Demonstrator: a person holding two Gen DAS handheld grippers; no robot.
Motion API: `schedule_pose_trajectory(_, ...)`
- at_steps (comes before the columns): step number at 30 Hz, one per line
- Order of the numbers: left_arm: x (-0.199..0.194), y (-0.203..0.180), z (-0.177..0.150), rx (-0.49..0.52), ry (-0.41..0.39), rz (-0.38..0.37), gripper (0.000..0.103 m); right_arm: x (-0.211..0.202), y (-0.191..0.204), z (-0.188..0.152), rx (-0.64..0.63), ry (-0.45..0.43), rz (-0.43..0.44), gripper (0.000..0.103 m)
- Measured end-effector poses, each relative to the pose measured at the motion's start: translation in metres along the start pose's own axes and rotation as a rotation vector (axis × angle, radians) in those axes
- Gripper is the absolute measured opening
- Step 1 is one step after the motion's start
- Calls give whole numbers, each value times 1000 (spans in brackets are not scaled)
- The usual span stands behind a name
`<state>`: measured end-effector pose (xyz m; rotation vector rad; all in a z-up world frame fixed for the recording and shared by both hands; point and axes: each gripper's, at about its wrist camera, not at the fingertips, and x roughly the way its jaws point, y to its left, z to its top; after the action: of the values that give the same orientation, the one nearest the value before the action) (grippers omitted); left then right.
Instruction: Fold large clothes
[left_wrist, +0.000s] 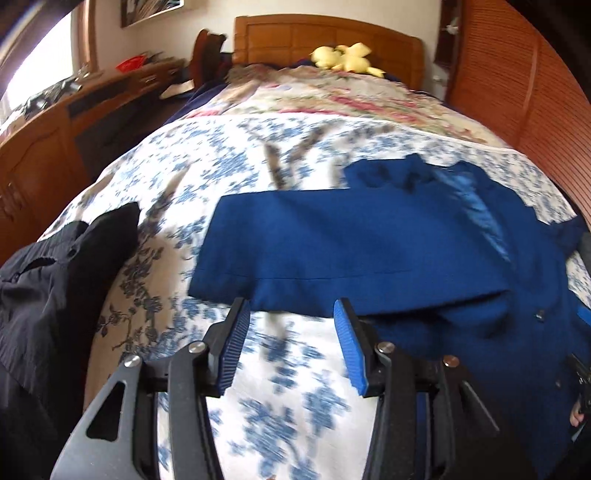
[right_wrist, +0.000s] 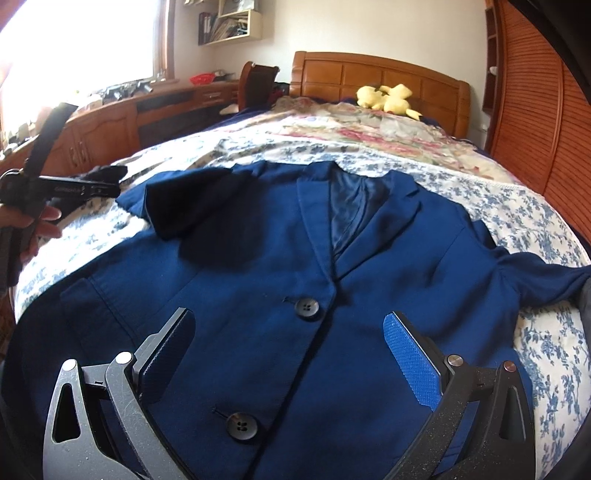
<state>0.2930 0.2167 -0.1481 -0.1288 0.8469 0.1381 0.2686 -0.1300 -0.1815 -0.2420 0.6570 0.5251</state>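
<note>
A dark blue jacket (right_wrist: 258, 258) lies face up on the blue-flowered bedspread (right_wrist: 517, 206), lapels toward the headboard, two black buttons (right_wrist: 306, 306) down its front. One sleeve (right_wrist: 192, 206) is folded across the chest; the other sleeve (right_wrist: 535, 277) trails off to the right. My right gripper (right_wrist: 290, 317) hovers open and wide over the lower front, nothing between its pads. In the left wrist view my left gripper (left_wrist: 291, 306) stands open over bare bedspread (left_wrist: 295, 387), just short of the jacket's (left_wrist: 351, 251) near edge. A hand holds the left gripper (right_wrist: 103, 184) at the jacket's left side.
A black garment (left_wrist: 55, 280) lies crumpled at the bed's left edge. A yellow plush toy (right_wrist: 388, 98) sits by the wooden headboard (right_wrist: 369, 74) on a pink-flowered cover. Wooden cabinets (left_wrist: 44, 147) run along the left, louvred wardrobe doors (left_wrist: 517, 92) along the right.
</note>
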Motion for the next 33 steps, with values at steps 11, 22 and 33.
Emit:
schedule_pose_trajectory(11,39,37,14,-37,20,59,46,18,4,-10,-18,38,-12,103)
schedule_pose_trajectory(22,77,63,10,-114,115,56,47,23,11,-11,-51,52,-5,103)
schedule_pose_trajectory(33,34,8,32,17,26,59,3,21,9,-7,-31,47,16,103)
